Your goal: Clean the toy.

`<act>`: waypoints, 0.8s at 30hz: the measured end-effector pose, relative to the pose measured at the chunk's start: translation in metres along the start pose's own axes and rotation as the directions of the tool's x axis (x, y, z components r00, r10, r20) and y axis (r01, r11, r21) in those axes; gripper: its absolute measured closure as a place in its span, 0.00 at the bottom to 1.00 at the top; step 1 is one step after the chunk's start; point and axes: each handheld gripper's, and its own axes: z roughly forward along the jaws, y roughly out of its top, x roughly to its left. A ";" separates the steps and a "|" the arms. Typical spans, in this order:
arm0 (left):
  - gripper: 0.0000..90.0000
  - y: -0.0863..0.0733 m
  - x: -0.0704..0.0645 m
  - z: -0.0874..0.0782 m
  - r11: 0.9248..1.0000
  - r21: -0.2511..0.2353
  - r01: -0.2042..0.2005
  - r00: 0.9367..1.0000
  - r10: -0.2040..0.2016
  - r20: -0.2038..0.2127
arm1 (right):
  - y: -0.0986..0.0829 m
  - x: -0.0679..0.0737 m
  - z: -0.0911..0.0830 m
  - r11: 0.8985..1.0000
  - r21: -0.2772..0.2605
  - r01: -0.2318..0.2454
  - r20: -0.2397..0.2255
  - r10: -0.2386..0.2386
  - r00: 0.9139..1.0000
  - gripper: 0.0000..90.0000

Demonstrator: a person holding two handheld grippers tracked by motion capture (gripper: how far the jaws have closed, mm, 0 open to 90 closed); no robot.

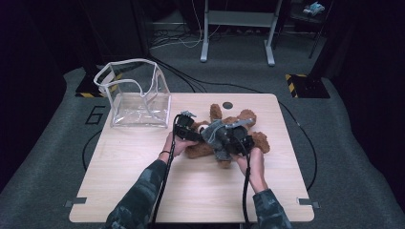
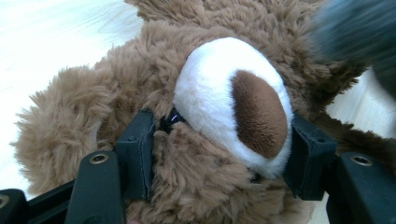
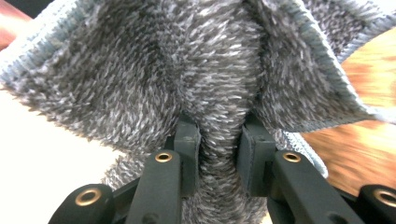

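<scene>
Grey cloth (image 3: 219,84) pinched in right gripper (image 3: 218,154)

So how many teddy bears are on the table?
1. The fluffy brown teddy bear lies on the light wooden table, right of the clear plastic bag, partly under a grey fuzzy cloth. The left gripper grips its head; the cloth could hide more.
</scene>
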 end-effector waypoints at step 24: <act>0.41 0.001 0.000 -0.001 1.000 0.013 0.009 1.000 -0.010 0.007 | -0.030 0.000 0.033 0.995 0.094 -0.009 0.003 0.008 1.000 0.81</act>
